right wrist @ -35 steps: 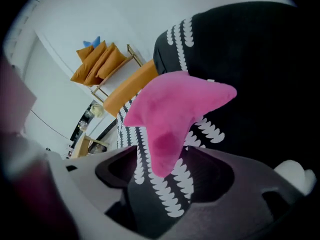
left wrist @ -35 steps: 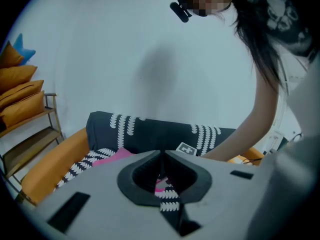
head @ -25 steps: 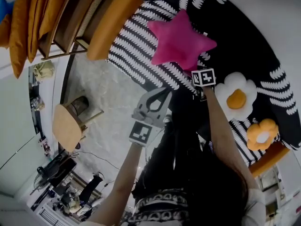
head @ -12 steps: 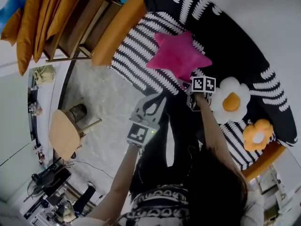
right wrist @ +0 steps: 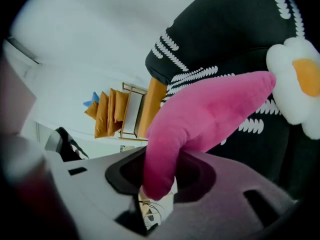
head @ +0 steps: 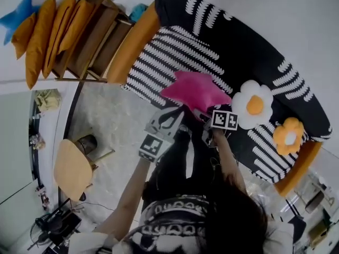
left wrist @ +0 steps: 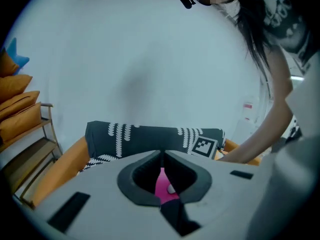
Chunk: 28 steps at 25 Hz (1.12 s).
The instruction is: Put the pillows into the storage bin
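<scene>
A pink star pillow (head: 196, 90) hangs in the air in front of the black-and-white patterned sofa (head: 222, 41). My right gripper (head: 204, 116) is shut on one point of the star (right wrist: 161, 149); its jaws have just been closing on that point. The rest of the pillow (right wrist: 215, 111) juts up and to the right. My left gripper (head: 172, 119) is shut, its tip at the pillow's lower left edge. In the left gripper view (left wrist: 161, 156) a strip of pink (left wrist: 162, 183) shows through the hole between the closed jaws.
On the sofa lie a white flower pillow with an orange centre (head: 254, 103) and an orange flower pillow (head: 289, 136). Orange cushions (head: 50, 33) and a blue star pillow (head: 16, 17) rest on a wooden rack at the left. A round wooden table (head: 71, 169) stands on the floor.
The right gripper has shut on the star pillow's point and drawn the pillow off the sofa toward me. The left gripper has risen to the pillow's edge.
</scene>
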{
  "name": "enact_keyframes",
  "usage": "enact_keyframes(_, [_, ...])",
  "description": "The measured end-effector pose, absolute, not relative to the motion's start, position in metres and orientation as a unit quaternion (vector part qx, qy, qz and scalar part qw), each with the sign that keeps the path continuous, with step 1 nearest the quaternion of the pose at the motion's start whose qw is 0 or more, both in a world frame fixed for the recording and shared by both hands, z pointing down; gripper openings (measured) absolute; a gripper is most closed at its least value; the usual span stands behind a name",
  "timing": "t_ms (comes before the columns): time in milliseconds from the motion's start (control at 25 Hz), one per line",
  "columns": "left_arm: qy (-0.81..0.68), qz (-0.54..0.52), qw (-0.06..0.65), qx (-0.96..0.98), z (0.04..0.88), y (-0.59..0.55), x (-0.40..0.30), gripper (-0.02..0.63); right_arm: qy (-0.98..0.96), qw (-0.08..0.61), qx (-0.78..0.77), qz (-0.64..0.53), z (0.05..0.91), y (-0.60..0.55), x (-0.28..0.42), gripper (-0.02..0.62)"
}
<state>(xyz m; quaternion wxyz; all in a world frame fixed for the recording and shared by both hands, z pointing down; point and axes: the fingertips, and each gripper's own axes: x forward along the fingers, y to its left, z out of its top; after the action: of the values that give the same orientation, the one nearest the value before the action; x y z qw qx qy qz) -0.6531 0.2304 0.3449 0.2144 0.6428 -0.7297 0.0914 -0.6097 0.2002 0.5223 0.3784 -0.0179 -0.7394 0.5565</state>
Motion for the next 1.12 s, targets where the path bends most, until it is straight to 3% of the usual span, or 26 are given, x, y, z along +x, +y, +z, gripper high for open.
enact_keyframes(600, [-0.618,0.105,0.207,0.751,0.329,0.353,-0.594,0.021,-0.736,0.246,0.071,0.627,0.429,0.325,-0.509,0.127])
enact_keyframes(920, [-0.485,0.108,0.163,0.852,0.309,0.304,-0.495,0.021,-0.739,0.175,0.158,0.631,0.399,0.315,-0.426,0.127])
enact_keyframes(1120, [-0.398,0.101,0.128,0.903,0.285,0.270,-0.399,0.021,-0.726,0.075,0.238,0.641,0.382,0.298,-0.336,0.127])
